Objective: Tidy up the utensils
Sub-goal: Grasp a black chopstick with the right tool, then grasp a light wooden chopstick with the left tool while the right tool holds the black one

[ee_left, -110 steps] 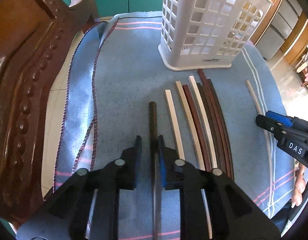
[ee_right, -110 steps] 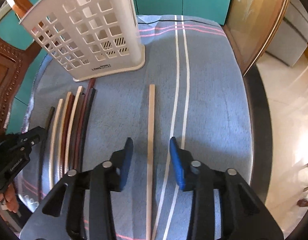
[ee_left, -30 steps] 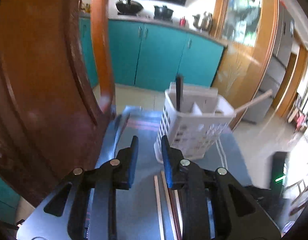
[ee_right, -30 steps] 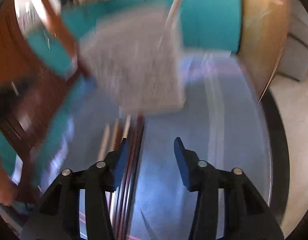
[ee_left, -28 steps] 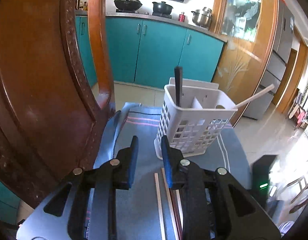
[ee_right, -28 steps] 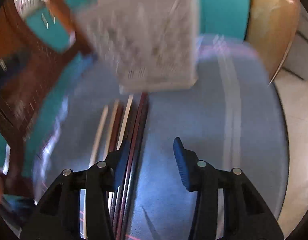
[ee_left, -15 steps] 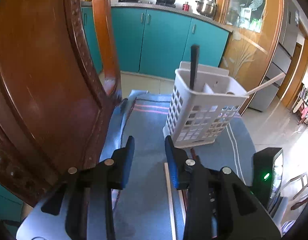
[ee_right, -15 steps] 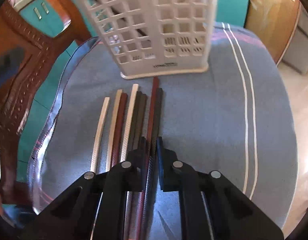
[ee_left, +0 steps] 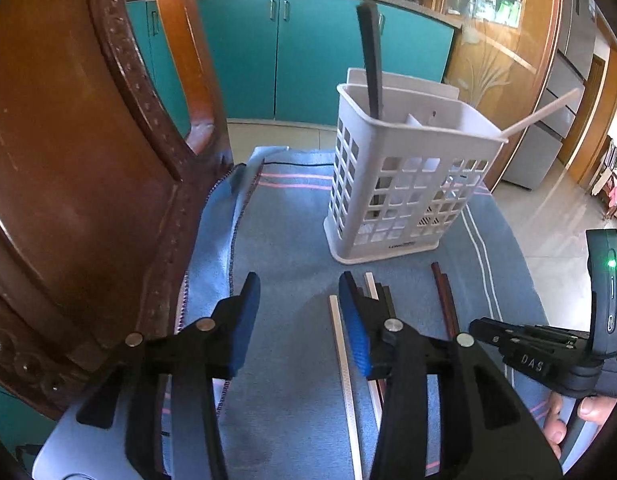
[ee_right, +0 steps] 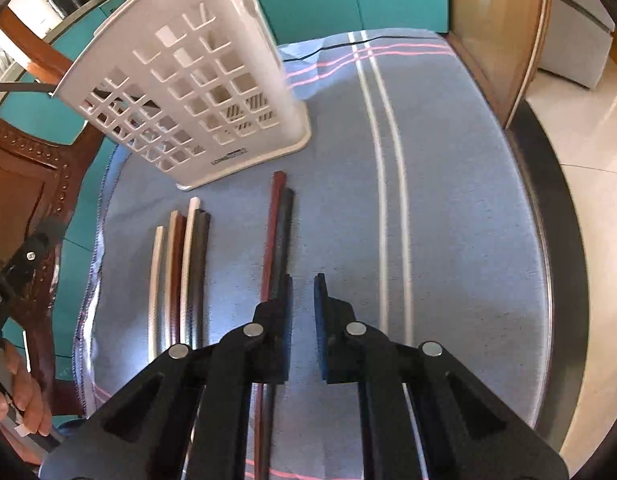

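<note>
Opening over the blue cloth (ee_left: 284, 240), the left gripper (ee_left: 298, 312) is spreading its jaws with nothing gripped. The pale chopstick (ee_left: 342, 360) is lying flat at about one o'clock of the gap, just inside the right-hand finger and not centred. If the claw is lowered like this, that finger is likely to land on the stick and roll it into the neighbouring sticks. The white basket (ee_left: 404, 184) is standing at twelve to one o'clock, already holding two sticks. Farther right, the right gripper (ee_right: 302, 308) is keeping its jaws nearly together, with only cloth showing in the slit. The red and dark pair (ee_right: 276, 232) is lying touching, running toward eleven o'clock under its left finger. A grab there is risking both sticks at once.
</note>
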A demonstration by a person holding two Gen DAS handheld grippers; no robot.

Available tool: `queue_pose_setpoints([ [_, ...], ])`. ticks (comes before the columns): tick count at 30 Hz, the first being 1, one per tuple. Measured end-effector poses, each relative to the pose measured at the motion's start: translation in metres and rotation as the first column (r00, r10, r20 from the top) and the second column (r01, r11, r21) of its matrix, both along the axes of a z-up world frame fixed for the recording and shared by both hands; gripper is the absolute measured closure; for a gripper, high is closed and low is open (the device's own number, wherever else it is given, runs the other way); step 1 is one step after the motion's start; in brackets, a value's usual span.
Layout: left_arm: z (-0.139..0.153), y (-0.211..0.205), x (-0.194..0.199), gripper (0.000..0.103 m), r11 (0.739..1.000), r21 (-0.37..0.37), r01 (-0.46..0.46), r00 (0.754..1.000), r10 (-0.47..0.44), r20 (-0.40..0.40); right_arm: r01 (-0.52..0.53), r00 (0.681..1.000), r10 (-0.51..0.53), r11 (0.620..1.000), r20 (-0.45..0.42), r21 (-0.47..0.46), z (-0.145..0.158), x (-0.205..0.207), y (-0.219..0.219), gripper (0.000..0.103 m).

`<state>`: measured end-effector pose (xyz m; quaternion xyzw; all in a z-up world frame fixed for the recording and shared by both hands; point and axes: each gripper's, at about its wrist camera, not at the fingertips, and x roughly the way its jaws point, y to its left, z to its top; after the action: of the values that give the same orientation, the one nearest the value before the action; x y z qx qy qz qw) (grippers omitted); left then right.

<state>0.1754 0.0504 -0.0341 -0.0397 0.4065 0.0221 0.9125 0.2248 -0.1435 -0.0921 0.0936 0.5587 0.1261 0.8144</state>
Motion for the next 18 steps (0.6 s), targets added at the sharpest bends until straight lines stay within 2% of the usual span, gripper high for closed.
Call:
queue_pose_setpoints([
  [7, -0.008, -0.003, 0.002, 0.059, 1.0, 0.015, 0.003, 1.0, -0.003, -0.028, -0.057, 0.997, 0.063, 0.99, 0.04, -0.127, -0.01, -0.012, 0.017, 0.091],
  [12, -0.014, -0.001, 0.003, 0.059, 1.0, 0.016, 0.003, 0.998, -0.002, -0.066, 0.007, 1.0, -0.006, 0.998, 0.021, -0.06, -0.006, -0.01, 0.001, 0.096],
  [15, -0.019, 0.002, 0.005, 0.056, 1.0, -0.001, 0.009, 0.996, -0.009, -0.094, 0.049, 0.998, -0.046, 0.997, 0.044, -0.064, 0.003, -0.009, -0.009, 0.097],
  [18, -0.027, 0.0, 0.006, 0.053, 1.0, 0.0, 0.025, 0.992, -0.025, -0.124, 0.059, 0.998, -0.058, 0.995, 0.018, -0.075, 0.002, -0.007, -0.018, 0.095],
])
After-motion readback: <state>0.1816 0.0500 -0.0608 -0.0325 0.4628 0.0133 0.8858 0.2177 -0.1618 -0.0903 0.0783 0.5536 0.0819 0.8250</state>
